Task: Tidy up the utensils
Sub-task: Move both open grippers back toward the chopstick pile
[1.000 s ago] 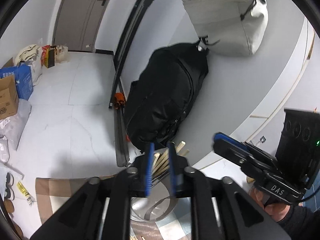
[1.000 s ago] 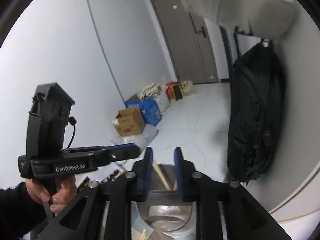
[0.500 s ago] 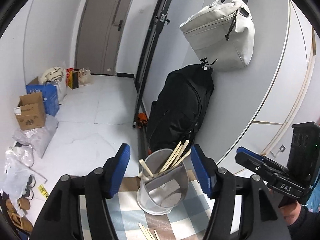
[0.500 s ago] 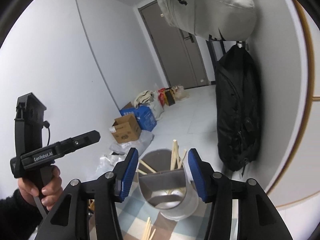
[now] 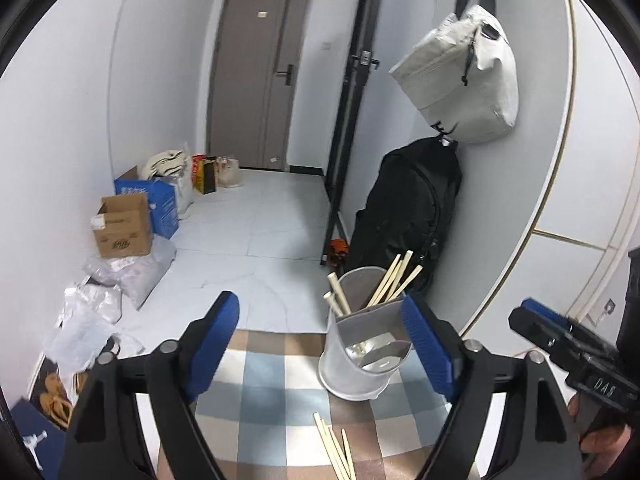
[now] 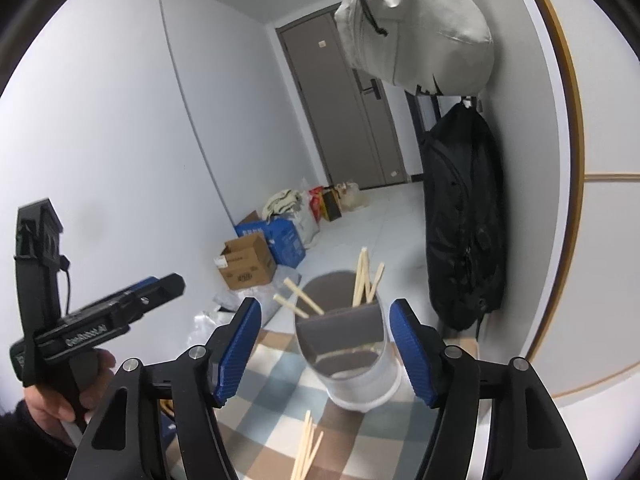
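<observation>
Left wrist view first: the left gripper [image 5: 324, 344] hangs above the checked cloth [image 5: 264, 404] with its blue pads [image 5: 214, 338] spread wide and nothing between them, and to its right stands the metal utensil holder [image 5: 362, 350], upright near the far edge of the cloth, with several chopsticks in it [image 5: 394, 280] leaning toward the wall. Below and just in front of the holder lie the loose chopsticks [image 5: 334, 446], a small bunch flat on the cloth, close together and partly crossing. Farther right the right gripper [image 5: 560, 336] shows from the side; in its own view the right gripper [image 6: 326, 350] is likewise wide apart and empty, framing the holder with the loose sticks near the bottom of the frame. The step in hand looks like fetching the next stick from that bunch. To do it well, I would come down with the jaws set across a stick's length, take it near the middle so it does not swing, and pick an outer one so the neighbours are not dragged. Then tilt it upright and lower it in clear of the leaning sticks, without nudging the holder, which stands close to the cloth's edge.
</observation>
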### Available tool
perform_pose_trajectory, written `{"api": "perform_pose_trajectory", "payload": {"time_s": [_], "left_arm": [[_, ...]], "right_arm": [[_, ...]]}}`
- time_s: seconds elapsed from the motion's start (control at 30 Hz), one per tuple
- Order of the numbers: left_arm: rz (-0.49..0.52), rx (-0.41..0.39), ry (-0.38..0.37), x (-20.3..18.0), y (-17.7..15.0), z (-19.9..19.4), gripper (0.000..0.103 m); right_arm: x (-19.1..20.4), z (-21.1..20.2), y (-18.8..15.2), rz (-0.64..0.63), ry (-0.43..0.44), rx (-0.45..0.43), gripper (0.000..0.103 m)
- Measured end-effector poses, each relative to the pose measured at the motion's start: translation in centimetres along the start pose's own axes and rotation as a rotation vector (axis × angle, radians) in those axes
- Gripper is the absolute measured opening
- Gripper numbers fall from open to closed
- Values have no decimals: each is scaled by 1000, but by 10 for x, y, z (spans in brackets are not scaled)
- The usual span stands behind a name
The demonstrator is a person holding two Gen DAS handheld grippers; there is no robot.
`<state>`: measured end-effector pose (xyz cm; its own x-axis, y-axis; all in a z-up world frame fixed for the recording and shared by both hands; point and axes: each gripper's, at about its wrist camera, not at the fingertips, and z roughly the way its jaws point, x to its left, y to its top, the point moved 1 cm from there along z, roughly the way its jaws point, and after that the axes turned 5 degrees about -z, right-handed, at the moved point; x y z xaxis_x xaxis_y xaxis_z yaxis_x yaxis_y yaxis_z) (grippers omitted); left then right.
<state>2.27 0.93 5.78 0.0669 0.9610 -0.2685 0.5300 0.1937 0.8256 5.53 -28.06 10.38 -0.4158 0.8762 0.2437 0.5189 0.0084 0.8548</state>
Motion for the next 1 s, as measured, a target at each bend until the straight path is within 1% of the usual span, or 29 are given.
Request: {"api": "perform_pose_trajectory", "payload": {"time_s": [0.13, 0.2, 0.23, 0.3, 0.37, 0.43, 0.57, 0.67, 0.7, 0.77, 0.8, 0.87, 0.93, 1.0], "left_arm": [[3, -15, 24, 6, -14, -9, 82], [-10, -13, 31, 9, -20, -9, 89], [-17, -12, 33, 10, -23, -10, 90], [-18, -14, 38, 12, -30, -10, 91], [-16, -20, 55, 15, -39, -9, 91], [-23, -13, 70, 19, -48, -5, 92], [-57, 26, 96, 32, -67, 7, 92], [-57, 63, 139, 43, -82, 18, 92], [-59, 80, 157, 47, -84, 21, 92], [-84, 102, 158, 54, -85, 22, 92], [-103, 104, 154, 58, -83, 21, 92], [-137, 114, 151, 66, -80, 20, 92], [-161, 130, 153, 72, -82, 21, 92], [-188, 154, 145, 77, -82, 23, 92]], "right_arm": [[3, 3, -14, 15, 5, 27, 70], [5, 4, -21, 16, 4, 44, 71], [7, 4, -26, 14, 7, 51, 72], [9, 5, -34, 7, 6, 63, 78], [11, 8, -42, 6, 10, 83, 79], [13, 12, -52, 0, 14, 113, 79], [17, 26, -73, -18, 13, 193, 79], [18, 39, -89, -14, 17, 262, 79], [18, 44, -93, -13, 19, 281, 78], [19, 53, -101, -18, 16, 320, 75], [19, 57, -104, -19, 15, 340, 70], [19, 70, -112, -12, 10, 395, 65], [19, 82, -120, 4, 14, 451, 53], [20, 94, -127, 18, 12, 498, 50]]}}
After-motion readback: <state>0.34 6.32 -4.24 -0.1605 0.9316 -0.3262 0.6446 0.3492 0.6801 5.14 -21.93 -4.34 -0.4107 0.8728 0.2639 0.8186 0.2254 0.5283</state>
